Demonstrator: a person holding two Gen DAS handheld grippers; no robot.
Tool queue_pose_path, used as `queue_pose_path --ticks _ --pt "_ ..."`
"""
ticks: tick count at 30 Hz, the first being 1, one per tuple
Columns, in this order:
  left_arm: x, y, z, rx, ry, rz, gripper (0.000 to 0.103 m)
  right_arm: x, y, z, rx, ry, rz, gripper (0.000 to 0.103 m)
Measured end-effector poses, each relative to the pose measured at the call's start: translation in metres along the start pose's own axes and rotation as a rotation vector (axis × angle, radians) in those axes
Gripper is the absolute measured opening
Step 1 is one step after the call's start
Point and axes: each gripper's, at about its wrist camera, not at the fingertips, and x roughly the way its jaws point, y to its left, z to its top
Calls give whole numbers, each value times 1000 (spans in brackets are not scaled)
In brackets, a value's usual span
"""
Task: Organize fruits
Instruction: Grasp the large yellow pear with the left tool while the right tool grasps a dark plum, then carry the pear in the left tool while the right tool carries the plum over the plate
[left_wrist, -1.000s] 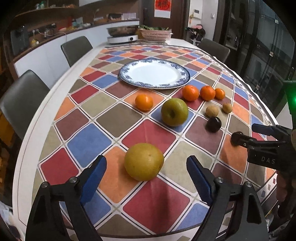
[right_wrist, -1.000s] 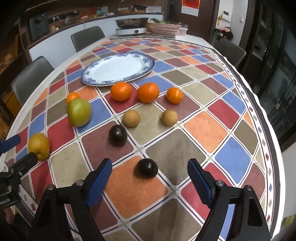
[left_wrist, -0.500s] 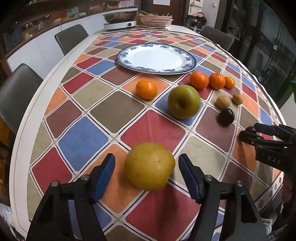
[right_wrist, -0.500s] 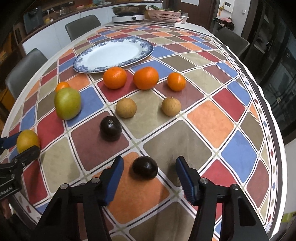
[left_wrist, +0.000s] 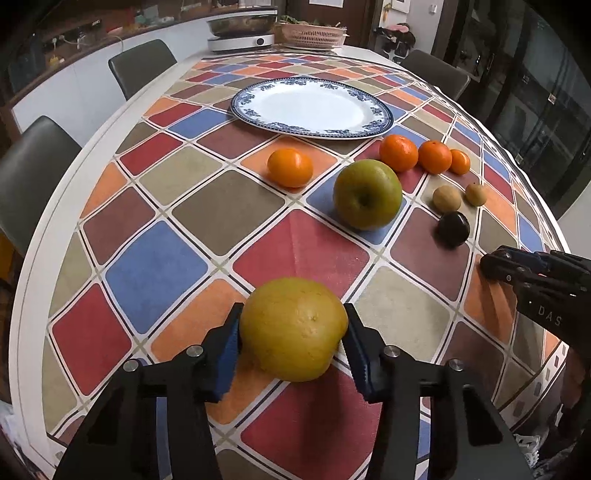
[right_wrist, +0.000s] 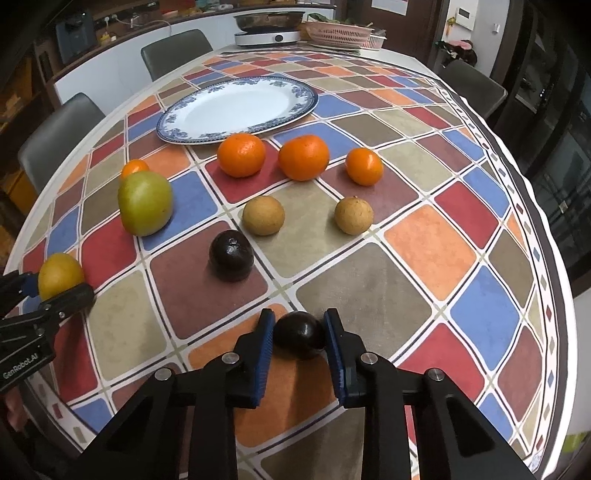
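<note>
Left wrist view: the left gripper (left_wrist: 291, 334) has its blue fingers (left_wrist: 227, 350) closing on a yellow fruit (left_wrist: 293, 328), both pads against its sides; the fruit rests on the worktop (left_wrist: 155, 258), well nearer the camera than the plate (left_wrist: 310, 107). At the right edge the right gripper (left_wrist: 496, 266) is cut off; its body reads "DAS", the rest lost past the frame.

Right wrist view: the right gripper's fingers (right_wrist: 264, 345) are closed on a dark fruit (right_wrist: 299, 334), also on the worktop and well short of the plate. A second dark fruit (right_wrist: 231, 254), two tan fruits (right_wrist: 263, 215), three oranges (right_wrist: 241, 154) and a green apple (right_wrist: 145, 203) lie between it and the plate. A fourth orange (right_wrist: 135, 168) is half hidden behind the apple. The left gripper's body, at the left edge, reads "GenRobot.AI".
</note>
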Motion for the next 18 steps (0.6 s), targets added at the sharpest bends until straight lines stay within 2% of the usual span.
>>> queue_pose_path --ticks 10,18 --pt "-5 -3 0 3 -12 -29 50 -7 1 1 -7 -30 24 27" --pt "-21 -5 8 8 -65 -43 50 -22 11 9 -71 -93 45 27"
